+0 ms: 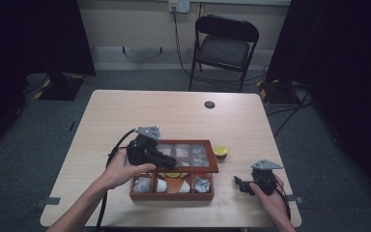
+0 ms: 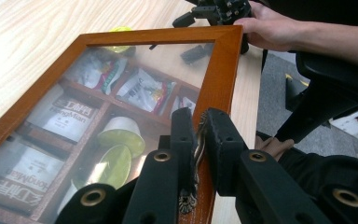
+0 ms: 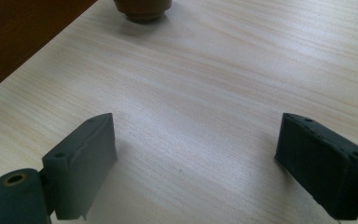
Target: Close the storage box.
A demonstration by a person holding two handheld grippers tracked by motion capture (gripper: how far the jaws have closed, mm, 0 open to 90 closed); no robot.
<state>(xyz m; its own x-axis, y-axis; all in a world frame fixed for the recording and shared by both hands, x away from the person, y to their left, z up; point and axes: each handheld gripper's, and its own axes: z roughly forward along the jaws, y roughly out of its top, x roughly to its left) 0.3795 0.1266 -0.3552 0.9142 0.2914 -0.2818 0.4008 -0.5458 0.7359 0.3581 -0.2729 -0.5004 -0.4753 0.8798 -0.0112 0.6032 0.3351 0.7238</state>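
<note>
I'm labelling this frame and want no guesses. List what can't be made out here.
- Sachet print: under the lid glare in the left gripper view; too small in the high view.
- Wooden box back compartments: high view, covered by the raised lid.
- Brown object: right gripper view, cut off by the top edge.

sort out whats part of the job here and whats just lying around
In use:
- left tool, shut on the glass lid's wooden frame, holding it raised
- wooden box of sachets and capsules
- right tool, open, low over the table
- perhaps the yellow-topped capsule beside the box

Lying about:
- folding chair
- wall socket and its cable
- round cap in the tabletop
</note>
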